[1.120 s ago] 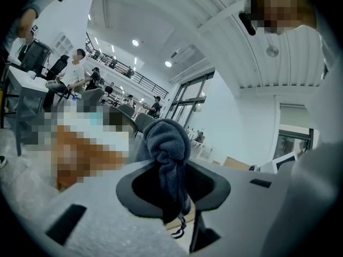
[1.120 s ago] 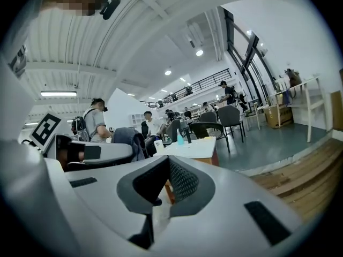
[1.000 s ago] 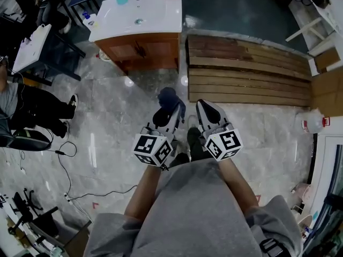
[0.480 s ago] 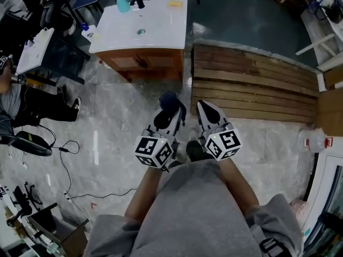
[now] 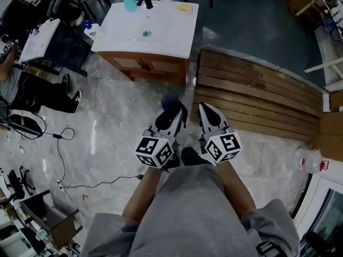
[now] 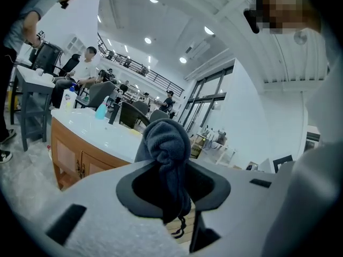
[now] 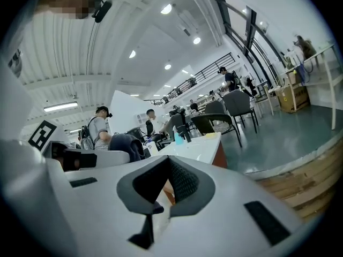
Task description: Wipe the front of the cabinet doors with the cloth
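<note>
Your left gripper [image 5: 172, 110] was clamped on the dark blue cloth [image 6: 167, 143], which bunched up above the jaw tips and hung down between them. Your right gripper [image 5: 207, 110] had its jaws drawn together with nothing between them. You held both side by side in front of your body, above the grey marbled floor [image 5: 107, 122], with the cloth well apart from the cabinet doors [image 5: 140, 64]. The wooden cabinet stood ahead of you and a little to your left, under a white counter [image 5: 166, 36] with a sink. A blue bottle [image 5: 130, 3] stood at the counter's far edge near the left corner, beside a black tap [image 5: 146, 3]. A small yellow piece [image 5: 185, 7] lay by the far right corner. A slatted wooden platform [image 5: 252, 92] lay on the floor just right of the cabinet.
</note>
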`<state>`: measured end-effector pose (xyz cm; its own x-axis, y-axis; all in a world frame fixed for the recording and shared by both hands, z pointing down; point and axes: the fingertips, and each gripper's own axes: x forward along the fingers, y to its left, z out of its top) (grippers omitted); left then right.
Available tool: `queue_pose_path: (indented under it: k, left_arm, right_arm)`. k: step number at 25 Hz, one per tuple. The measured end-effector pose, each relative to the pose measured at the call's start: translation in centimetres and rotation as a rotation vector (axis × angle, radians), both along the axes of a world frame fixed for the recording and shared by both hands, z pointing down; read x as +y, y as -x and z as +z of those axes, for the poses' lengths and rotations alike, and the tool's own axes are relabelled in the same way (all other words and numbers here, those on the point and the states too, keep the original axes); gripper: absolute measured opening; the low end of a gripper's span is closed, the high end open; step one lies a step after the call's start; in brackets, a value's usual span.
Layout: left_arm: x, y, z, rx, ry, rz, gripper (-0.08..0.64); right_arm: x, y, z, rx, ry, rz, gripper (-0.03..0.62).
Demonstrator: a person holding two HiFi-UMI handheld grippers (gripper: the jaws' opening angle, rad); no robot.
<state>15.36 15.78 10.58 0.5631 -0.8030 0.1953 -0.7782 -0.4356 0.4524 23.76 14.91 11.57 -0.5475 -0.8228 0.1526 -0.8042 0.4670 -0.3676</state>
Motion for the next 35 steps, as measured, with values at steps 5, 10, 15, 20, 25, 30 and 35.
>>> queue_pose_path:
  k: [5,10,15,20,25,30,35]
  left_arm:
    - [-2.7,1.7,1.2,0.06,0.024,-0.054,0.106]
    - [-5.2,4.0,3.7,0.118,0.054,-0.075,0.106]
    - [-7.6,6.5,6.5,0.163,0.092,-0.088,0.106]
    - [-9.9,8.9,9.7,0.235,0.13,-0.09,0.106]
    - [-12.4,10.9,13.1,0.28,0.154,-0.121,0.104]
    - [-15.3,12.2,17.4,0.366,0.178,-0.183,0.106]
    - [-17.4,11.7,21.6,0.411,0.18,-0.221,0.104]
  right_arm:
    - [-2.4,1.2,1.5,0.0,0.03,-0.006,0.009]
    - [-4.7,3.4,3.4,0.037,0.063,-0.011,0.009]
    - [-7.4,5.6,5.7,0.084,0.098,0.0,0.009]
    - [-10.3,8.7,7.7,0.129,0.101,0.013,0.009]
    - [-12.8,10.1,9.6,0.168,0.069,0.017,0.009]
    - [-15.8,10.2,13.5,0.203,0.069,-0.004,0.009]
    - [-18.2,10.0,17.5,0.237,0.074,-0.058,0.009]
